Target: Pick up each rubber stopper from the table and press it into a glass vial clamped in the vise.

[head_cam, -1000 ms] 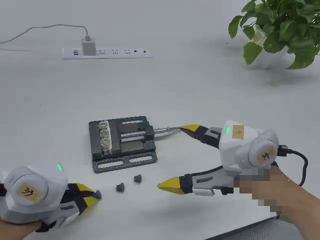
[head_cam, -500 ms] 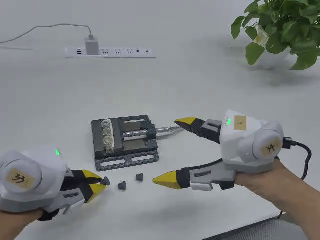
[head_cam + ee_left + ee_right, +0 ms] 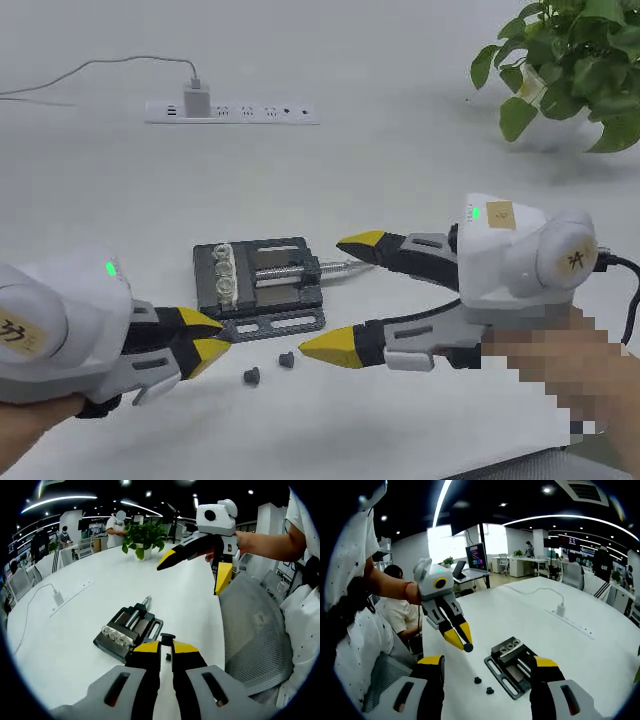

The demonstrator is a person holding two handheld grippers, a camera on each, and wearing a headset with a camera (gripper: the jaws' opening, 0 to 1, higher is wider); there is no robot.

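Jaws of left gripper [image 3: 218, 337] pinched on rubber stopper [image 3: 468, 647], clearest mid-frame in right gripper view, right gripper [image 3: 322, 297] gaping empty, right of vise [image 3: 262, 285].

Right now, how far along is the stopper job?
Nothing looks finished: the vials in the vise appear open. In hand: the left tool is shut on one stopper, held above the table. Left: two more stoppers lie on the table near the vise; the right tool is open.
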